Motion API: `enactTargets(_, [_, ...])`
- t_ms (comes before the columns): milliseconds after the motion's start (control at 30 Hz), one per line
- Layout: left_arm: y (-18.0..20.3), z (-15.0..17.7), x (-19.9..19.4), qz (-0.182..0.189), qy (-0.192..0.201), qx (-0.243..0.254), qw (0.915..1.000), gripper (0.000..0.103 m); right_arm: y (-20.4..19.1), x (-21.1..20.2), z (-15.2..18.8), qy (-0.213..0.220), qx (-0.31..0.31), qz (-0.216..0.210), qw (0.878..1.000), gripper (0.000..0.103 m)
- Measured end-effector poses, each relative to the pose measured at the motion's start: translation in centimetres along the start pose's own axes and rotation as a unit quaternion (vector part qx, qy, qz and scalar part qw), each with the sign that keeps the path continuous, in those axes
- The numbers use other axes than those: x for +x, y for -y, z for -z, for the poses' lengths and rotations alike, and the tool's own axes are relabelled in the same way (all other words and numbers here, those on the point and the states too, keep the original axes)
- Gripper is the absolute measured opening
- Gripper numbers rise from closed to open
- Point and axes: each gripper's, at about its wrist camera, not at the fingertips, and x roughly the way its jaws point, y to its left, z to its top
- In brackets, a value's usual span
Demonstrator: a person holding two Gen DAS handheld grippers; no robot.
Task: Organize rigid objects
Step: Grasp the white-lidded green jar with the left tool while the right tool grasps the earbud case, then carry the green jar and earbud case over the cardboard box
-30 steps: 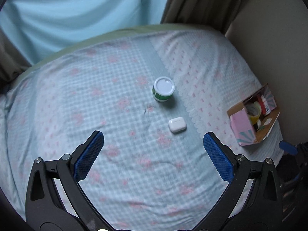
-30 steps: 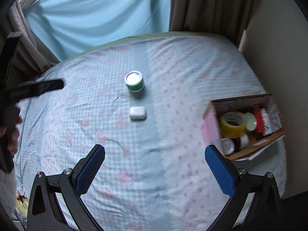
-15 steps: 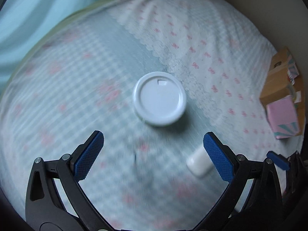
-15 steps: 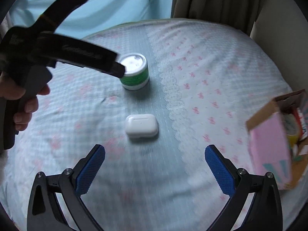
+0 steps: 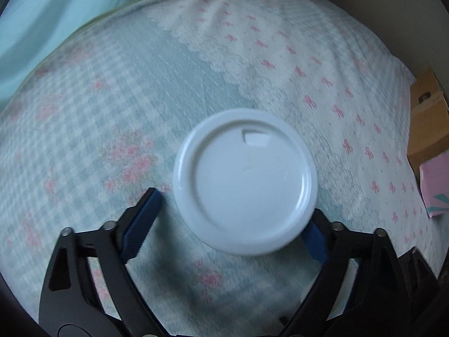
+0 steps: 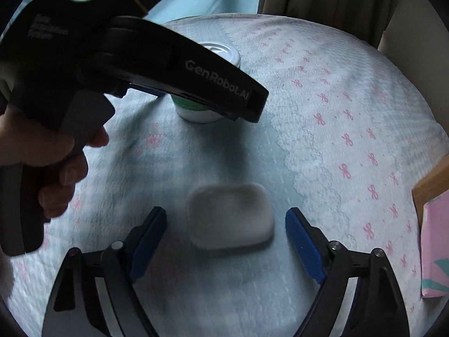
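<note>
- Left gripper (image 5: 224, 226) straddles the white-lidded jar (image 5: 245, 181) at frame centre, not yet clamped; rigid, light, slick, so squeeze its sides below the lid.
- Right gripper (image 6: 226, 237) gapes around the white earbud case (image 6: 230, 216), lower centre; smooth, small, so pinch its short ends.

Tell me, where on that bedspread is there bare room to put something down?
Bare bedspread runs right of the jar and the white case, up to the cardboard box. It is crowded around the jar and the case, where both grippers stand.
</note>
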Motion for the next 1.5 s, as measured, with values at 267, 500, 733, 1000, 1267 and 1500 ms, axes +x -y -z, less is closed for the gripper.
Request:
enactTargets(267, [0.5,-0.1,-0.6,-0.001,0.015,0.010,0.9998,0.070,0.4,-0.1,-0.5,0.000,0.014,0.000,1.000,0.057])
enactTargets(500, [0.3,0.5,-1.6,-0.003,0.028,-0.002,0.9996,0.069,0.7,-0.8,-0.3,0.001,0.014,-0.002,1.000,0.057])
enactTargets(733, [0.4,1.6,-4.1,-0.004,0.051,-0.016,0.9986,0.069,2.0,-2.3,0.5,0.004,0.024,-0.005,1.000,0.057])
enactTargets(1000, [2.4,2.9,-9.7,-0.004,0.088,-0.027,0.9957,0.069,2.8,-6.9,1.6,0.028,0.024,-0.002,0.999,0.057])
enactTargets(1267, [6.5,3.7,-19.0,-0.010,0.113,-0.020,0.9933,0.069,6.4,-15.6,0.9,0.054,0.022,-0.008,0.998,0.057])
enactTargets(1500, [11.5,2.9,-27.1,-0.007,0.124,-0.018,0.9921,0.069,10.2,-24.7,0.3,0.045,0.031,-0.017,0.998,0.057])
